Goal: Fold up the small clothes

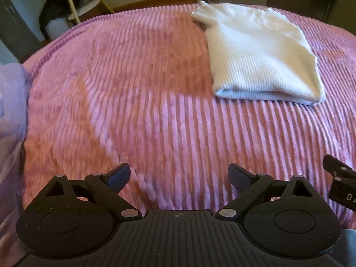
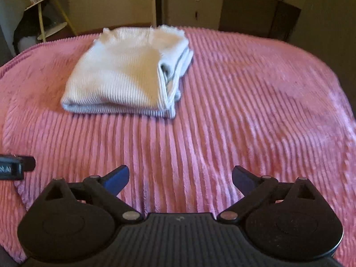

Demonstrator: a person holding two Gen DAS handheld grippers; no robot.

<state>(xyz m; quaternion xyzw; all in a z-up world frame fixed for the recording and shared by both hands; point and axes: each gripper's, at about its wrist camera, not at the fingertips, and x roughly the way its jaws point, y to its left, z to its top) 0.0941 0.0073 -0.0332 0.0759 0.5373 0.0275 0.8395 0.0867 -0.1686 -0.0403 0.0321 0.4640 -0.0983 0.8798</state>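
Note:
A white ribbed garment (image 1: 258, 53) lies folded into a compact rectangle on the pink ribbed blanket (image 1: 144, 111), far right in the left wrist view. In the right wrist view the same folded garment (image 2: 124, 75) sits left of centre, its layered edges facing right. My left gripper (image 1: 179, 174) hovers over bare blanket well short of the garment, open and with nothing between its fingers. My right gripper (image 2: 180, 176) is also open wide and holds nothing, some way in front of the garment. Part of the right gripper shows at the left wrist view's right edge.
A lilac cloth (image 1: 11, 115) lies at the blanket's left edge. Beyond the bed stand a small yellow-legged shelf (image 1: 73, 4) and dark cabinets (image 2: 240, 11). The blanket's right half (image 2: 267, 100) is bare.

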